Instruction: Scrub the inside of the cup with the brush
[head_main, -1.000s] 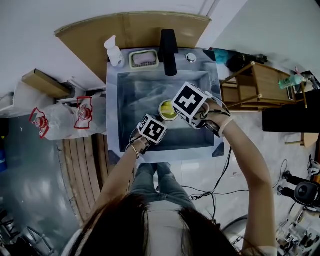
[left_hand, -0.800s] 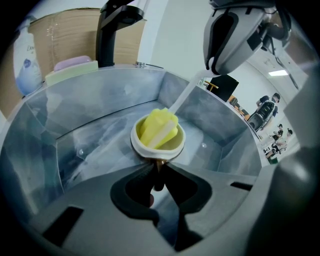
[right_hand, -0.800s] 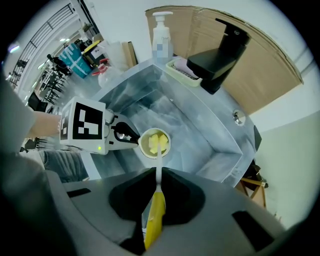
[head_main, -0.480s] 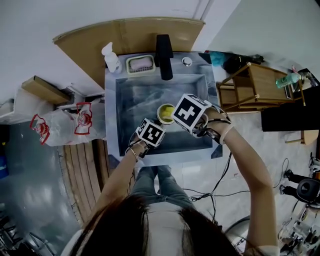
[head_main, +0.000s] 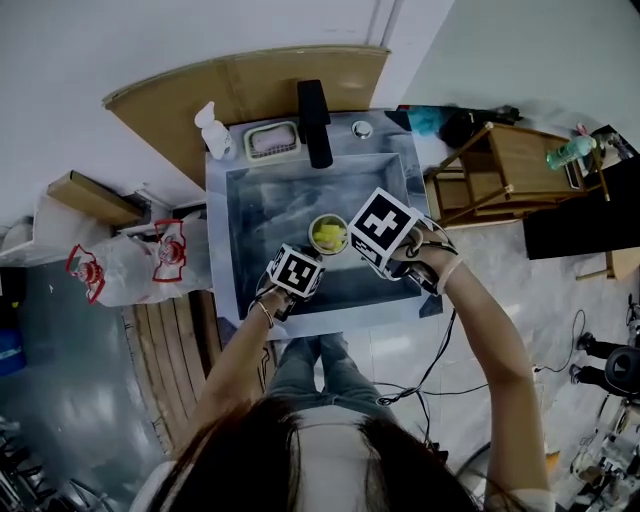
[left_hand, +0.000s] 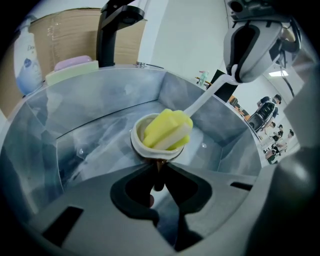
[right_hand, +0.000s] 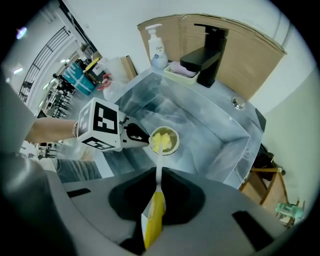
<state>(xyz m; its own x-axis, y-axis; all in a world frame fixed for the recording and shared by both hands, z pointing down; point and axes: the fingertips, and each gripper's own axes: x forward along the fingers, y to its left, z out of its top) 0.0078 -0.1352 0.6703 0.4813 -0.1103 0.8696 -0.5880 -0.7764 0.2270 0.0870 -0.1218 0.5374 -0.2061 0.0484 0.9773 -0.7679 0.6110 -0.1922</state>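
A small pale cup (head_main: 314, 240) sits low in the steel sink (head_main: 268, 205). My left gripper (left_hand: 159, 169) is shut on the cup's near edge (left_hand: 137, 144), its marker cube (head_main: 296, 272) just left of the cup in the head view. The brush's yellow sponge head (left_hand: 167, 130) sits inside the cup, and its white stem (left_hand: 206, 96) slants up to the right. My right gripper (right_hand: 158, 181) is shut on the brush's yellow and white handle (right_hand: 155, 220) and looks down at the cup (right_hand: 175, 142) from above and to the right.
A black faucet (head_main: 314, 122) stands at the sink's back edge, with a soap dish (head_main: 272, 140) and a pump bottle (head_main: 211, 130) to its left. A wooden rack (head_main: 500, 170) stands to the right of the sink, and plastic bags (head_main: 130, 262) lie to its left.
The head camera has shifted a little, so the sink sits lower and further left in the picture. Both grippers keep their hold and the brush head stays in the cup.
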